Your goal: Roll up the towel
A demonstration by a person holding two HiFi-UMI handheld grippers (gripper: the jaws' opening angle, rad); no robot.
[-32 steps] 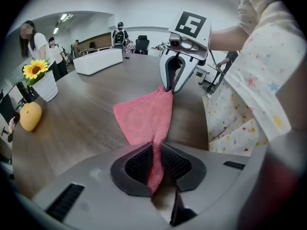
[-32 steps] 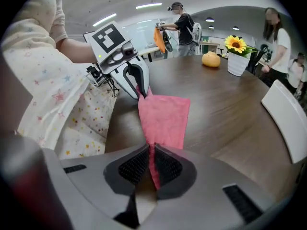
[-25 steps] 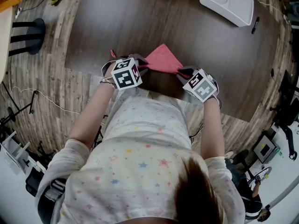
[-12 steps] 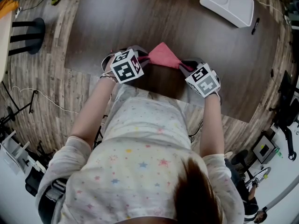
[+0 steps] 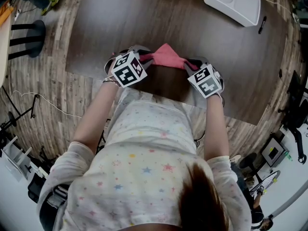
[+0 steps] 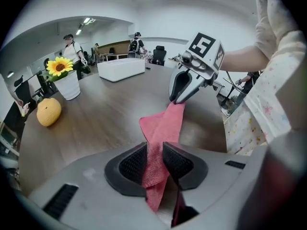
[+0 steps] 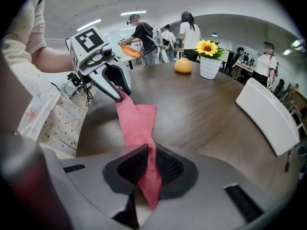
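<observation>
A pink-red towel [image 5: 167,57] hangs stretched between my two grippers above the near edge of the dark table [image 5: 202,28]. My left gripper [image 5: 144,57] is shut on the towel's left corner [image 6: 154,163], cloth pinched between its black pads [image 6: 133,164]. My right gripper [image 5: 188,66] is shut on the right corner [image 7: 149,169], the fabric poking out below its pads [image 7: 169,166]. A loose triangular flap of towel [image 7: 140,120] sags toward the table between them. Each gripper view shows the opposite gripper clamped on the far end.
A white tray [image 5: 233,3] lies at the far right with a black pen [image 5: 262,26] beside it. A yellow round fruit [image 6: 49,111] and a sunflower in a white pot [image 6: 67,80] stand at the far edge. People stand in the room behind.
Both grippers have lifted the towel off the table and moved slightly away from me; the towel has bunched narrower between them.
</observation>
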